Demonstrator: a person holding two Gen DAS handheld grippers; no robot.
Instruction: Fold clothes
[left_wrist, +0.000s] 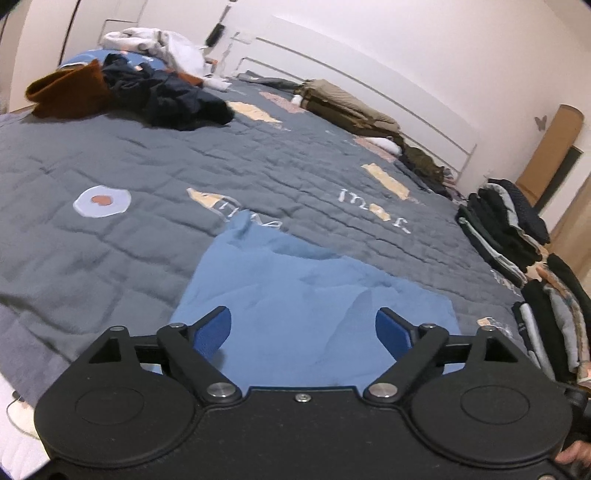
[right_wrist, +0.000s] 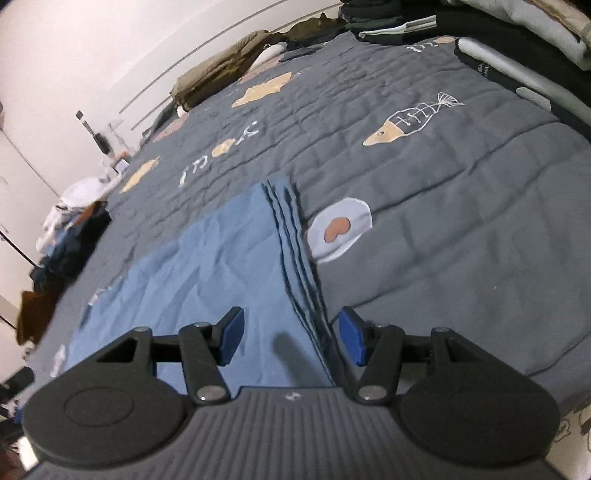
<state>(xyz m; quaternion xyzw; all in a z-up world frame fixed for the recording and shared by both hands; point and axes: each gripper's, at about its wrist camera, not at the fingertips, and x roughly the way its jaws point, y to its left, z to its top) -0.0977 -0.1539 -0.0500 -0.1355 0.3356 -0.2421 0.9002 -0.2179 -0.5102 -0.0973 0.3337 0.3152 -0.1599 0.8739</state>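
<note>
- Left gripper (left_wrist: 303, 334): jaws spread wide above the blue cloth (left_wrist: 295, 291), nothing between the pads.
- Right gripper (right_wrist: 291, 338): jaws parted, astride the cloth's layered folded edge (right_wrist: 291, 236); pads clear of it.
- Blue cloth: folded, flat on the grey quilt (left_wrist: 110, 158).
- Unfolded pile (left_wrist: 147, 92): far end of the quilt.
- Folded stacks (left_wrist: 517, 236): along the quilt's side.

The grey quilt (left_wrist: 155, 155) carries stitched white letters, upside down and not legible.
</note>
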